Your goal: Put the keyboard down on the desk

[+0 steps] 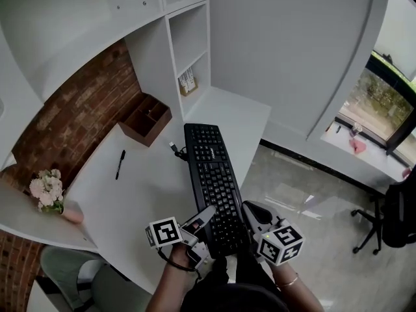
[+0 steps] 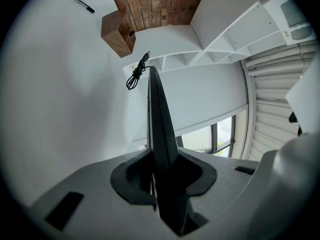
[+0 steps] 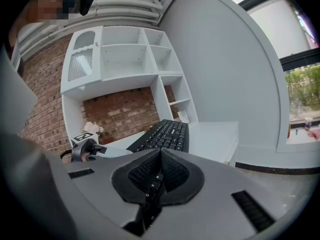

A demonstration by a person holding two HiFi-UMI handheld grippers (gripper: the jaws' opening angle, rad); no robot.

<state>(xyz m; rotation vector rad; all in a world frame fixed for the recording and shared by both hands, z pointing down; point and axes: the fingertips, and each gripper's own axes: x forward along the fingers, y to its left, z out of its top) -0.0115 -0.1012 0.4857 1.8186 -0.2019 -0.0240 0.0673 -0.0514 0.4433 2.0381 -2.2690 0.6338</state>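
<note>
The keyboard (image 1: 211,171) is carried lengthwise over the white table (image 1: 143,181), its far end pointing toward the shelves and its near end past the table's front edge. The left tool (image 1: 205,218) is clamped on the near left corner, and the right tool (image 3: 159,176) on the near right edge, with keys pinched between its pads. Whether the far end already touches the table cannot be told. To set it down well, both tools should probably sink together so the board stays flat, going far enough in that nothing overhangs. The looped cable (image 1: 176,150) should stay out from underneath, and both clamps should let go only once the keyboard rests fully.
</note>
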